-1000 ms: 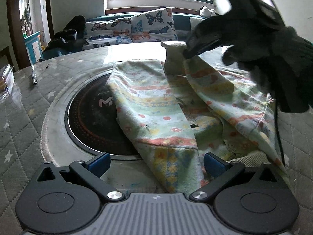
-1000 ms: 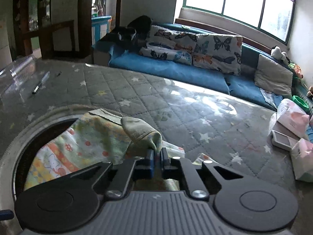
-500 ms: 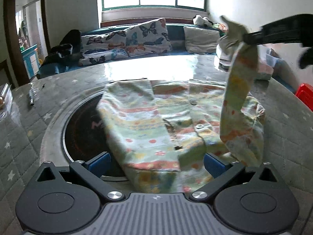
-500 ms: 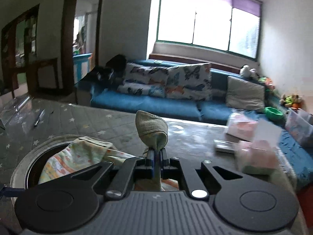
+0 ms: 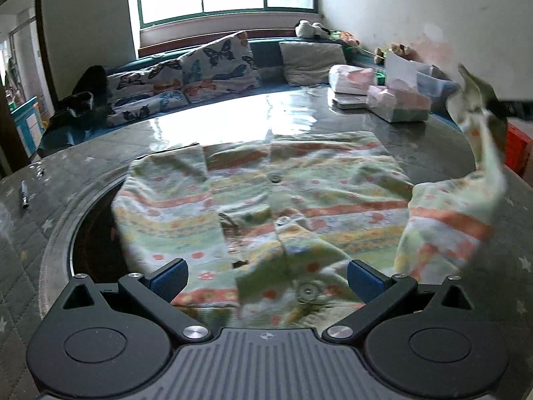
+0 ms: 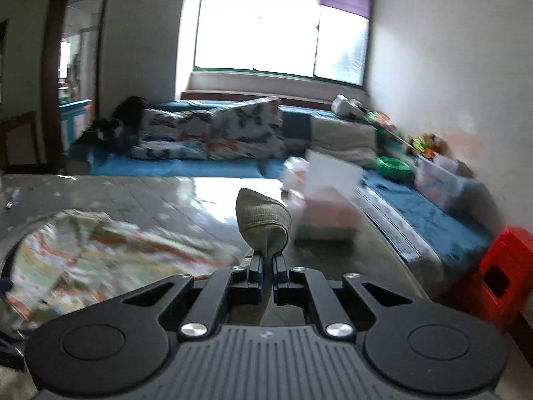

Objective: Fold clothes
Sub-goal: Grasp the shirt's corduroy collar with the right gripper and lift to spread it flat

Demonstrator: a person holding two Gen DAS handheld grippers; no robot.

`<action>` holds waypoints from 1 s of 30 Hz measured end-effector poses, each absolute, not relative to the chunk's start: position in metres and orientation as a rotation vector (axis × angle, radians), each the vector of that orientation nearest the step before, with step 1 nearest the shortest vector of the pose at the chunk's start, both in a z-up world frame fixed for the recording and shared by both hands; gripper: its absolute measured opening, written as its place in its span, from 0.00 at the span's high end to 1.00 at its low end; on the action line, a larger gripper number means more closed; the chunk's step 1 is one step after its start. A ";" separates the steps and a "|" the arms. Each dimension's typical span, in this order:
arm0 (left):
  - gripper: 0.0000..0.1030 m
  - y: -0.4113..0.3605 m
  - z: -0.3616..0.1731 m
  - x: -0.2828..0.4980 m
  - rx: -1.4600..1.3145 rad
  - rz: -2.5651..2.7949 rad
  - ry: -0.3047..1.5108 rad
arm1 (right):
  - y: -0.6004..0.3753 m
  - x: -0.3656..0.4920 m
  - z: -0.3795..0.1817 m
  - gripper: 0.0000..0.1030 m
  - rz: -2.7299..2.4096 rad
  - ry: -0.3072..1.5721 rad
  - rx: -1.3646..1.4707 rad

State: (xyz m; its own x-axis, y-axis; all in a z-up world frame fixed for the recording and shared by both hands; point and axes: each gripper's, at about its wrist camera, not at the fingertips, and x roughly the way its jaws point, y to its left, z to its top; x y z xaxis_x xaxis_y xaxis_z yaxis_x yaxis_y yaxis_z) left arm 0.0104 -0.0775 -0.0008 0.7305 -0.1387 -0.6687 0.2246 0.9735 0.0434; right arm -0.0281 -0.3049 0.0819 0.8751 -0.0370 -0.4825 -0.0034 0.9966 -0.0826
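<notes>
Your right claw (image 6: 266, 268) is pinched tight on the ribbed cuff (image 6: 263, 223) of the sleeve (image 5: 466, 206), holding it up in the air off to the right, and the sleeve hangs down from there to the rest of the garment. The little striped top (image 5: 266, 213) lies spread buttons-up on the worktop (image 5: 433, 146), partly over the dark round inset (image 5: 90, 233), with its other sleeve (image 5: 173, 220) laid down flat along the left side of the body. Your left claw (image 5: 265, 275) hangs wide apart and holding nothing, low over the hem nearest you. By the look of it you're on the sleeve stage of the fold; whether that raised sleeve is being drawn out straight or about to cross over the chest, this moment won't say. Either way, the cloth is soft and will sag and twist, so keep the cuff taut and watch the shoulder line stays square. Mind the surroundings: pink-and-white packs (image 5: 396, 103) sit on the far right of the worktop, close to where your right claw is swinging, a red crate (image 6: 499, 276) stands beyond the edge, and a pen (image 5: 24, 194) lies well off to the left, out of harm's way.
</notes>
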 end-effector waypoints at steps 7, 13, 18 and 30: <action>0.00 -0.093 -0.007 0.009 0.154 -0.237 0.743 | -0.352 -0.071 0.046 0.94 -0.145 0.604 0.018; 0.00 -0.099 -0.008 0.006 0.174 -0.254 0.749 | -0.380 -0.095 0.021 0.84 -0.248 0.664 0.080; 0.00 -0.104 -0.010 0.005 0.188 -0.262 0.754 | -0.389 -0.103 0.021 0.83 -0.264 0.659 0.086; 0.00 -0.101 -0.009 0.005 0.197 -0.253 0.761 | -0.388 -0.063 0.002 0.76 -0.209 0.716 0.087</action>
